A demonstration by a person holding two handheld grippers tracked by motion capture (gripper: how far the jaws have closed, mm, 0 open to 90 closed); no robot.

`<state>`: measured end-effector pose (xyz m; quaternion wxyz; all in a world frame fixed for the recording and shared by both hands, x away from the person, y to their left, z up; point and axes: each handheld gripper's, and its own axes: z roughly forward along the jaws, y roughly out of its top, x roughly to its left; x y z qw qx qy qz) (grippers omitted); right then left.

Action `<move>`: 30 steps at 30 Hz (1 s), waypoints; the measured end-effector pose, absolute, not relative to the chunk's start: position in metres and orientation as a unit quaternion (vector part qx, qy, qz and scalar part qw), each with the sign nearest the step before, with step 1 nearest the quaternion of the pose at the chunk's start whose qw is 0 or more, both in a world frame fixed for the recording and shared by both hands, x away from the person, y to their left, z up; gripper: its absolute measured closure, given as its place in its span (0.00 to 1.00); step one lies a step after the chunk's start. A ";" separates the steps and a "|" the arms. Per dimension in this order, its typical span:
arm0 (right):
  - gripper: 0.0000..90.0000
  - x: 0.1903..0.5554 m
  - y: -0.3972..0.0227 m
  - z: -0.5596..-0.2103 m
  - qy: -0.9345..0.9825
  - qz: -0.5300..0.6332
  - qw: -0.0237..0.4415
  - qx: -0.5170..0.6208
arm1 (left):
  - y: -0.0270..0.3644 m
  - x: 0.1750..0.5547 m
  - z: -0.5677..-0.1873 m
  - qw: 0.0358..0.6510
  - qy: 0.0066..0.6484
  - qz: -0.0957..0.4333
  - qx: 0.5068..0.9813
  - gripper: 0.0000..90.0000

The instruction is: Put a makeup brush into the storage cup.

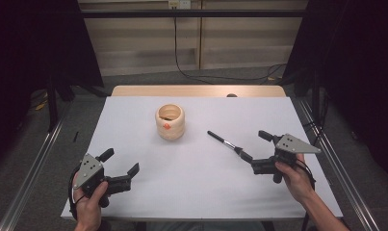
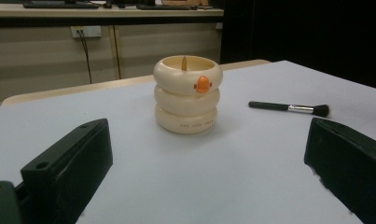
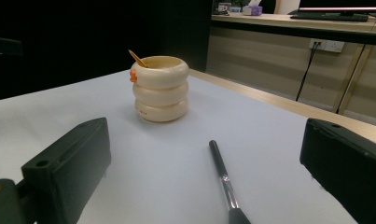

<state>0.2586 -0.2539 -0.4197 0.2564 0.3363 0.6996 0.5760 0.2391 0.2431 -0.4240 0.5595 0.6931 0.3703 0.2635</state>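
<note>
A white sheet (image 1: 191, 178) is covering the wooden table, with dark curtains hanging at both sides. A cream ribbed holder of three stacked rings (image 1: 170, 121) is standing upright just beyond the centre, a thin wooden stick leaning inside it. A slim black-handled makeup brush (image 1: 228, 145) is lying flat at the holder's four o'clock, its bristle end pointing toward the right gripper (image 1: 260, 151), whose jaws are gaping wide around nothing, just short of the bristles. At seven o'clock the left gripper (image 1: 120, 162) is likewise resting with jaws spread, empty.
</note>
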 end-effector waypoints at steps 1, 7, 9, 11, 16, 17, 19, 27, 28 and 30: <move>0.01 0.260 -0.253 -0.419 0.701 0.575 0.256 0.336 | 0.243 0.239 -0.424 0.560 0.369 0.263 0.694 0.01; 0.02 0.272 -0.249 -0.416 0.696 0.578 0.260 0.338 | 0.244 0.240 -0.424 0.560 0.371 0.263 0.693 0.01; 0.02 0.275 -0.248 -0.415 0.696 0.577 0.260 0.338 | 0.245 0.240 -0.424 0.560 0.371 0.264 0.692 0.01; 0.02 0.279 -0.248 -0.416 0.697 0.577 0.261 0.337 | 0.245 0.240 -0.424 0.560 0.371 0.265 0.692 0.01; 0.02 0.287 -0.249 -0.419 0.694 0.575 0.264 0.342 | 0.244 0.240 -0.424 0.559 0.370 0.265 0.693 0.01; 0.02 0.289 -0.249 -0.419 0.693 0.576 0.265 0.343 | 0.244 0.240 -0.424 0.558 0.371 0.266 0.693 0.01; 0.02 0.294 -0.250 -0.420 0.695 0.571 0.266 0.346 | 0.244 0.241 -0.424 0.558 0.371 0.267 0.693 0.01; 0.02 0.312 -0.241 -0.416 0.701 0.566 0.270 0.340 | 0.243 0.240 -0.424 0.557 0.364 0.269 0.697 0.01; 0.02 0.315 -0.239 -0.415 0.701 0.567 0.270 0.339 | 0.242 0.240 -0.424 0.558 0.364 0.268 0.696 0.01; 0.02 0.319 -0.237 -0.413 0.702 0.566 0.268 0.340 | 0.242 0.240 -0.424 0.557 0.365 0.269 0.696 0.01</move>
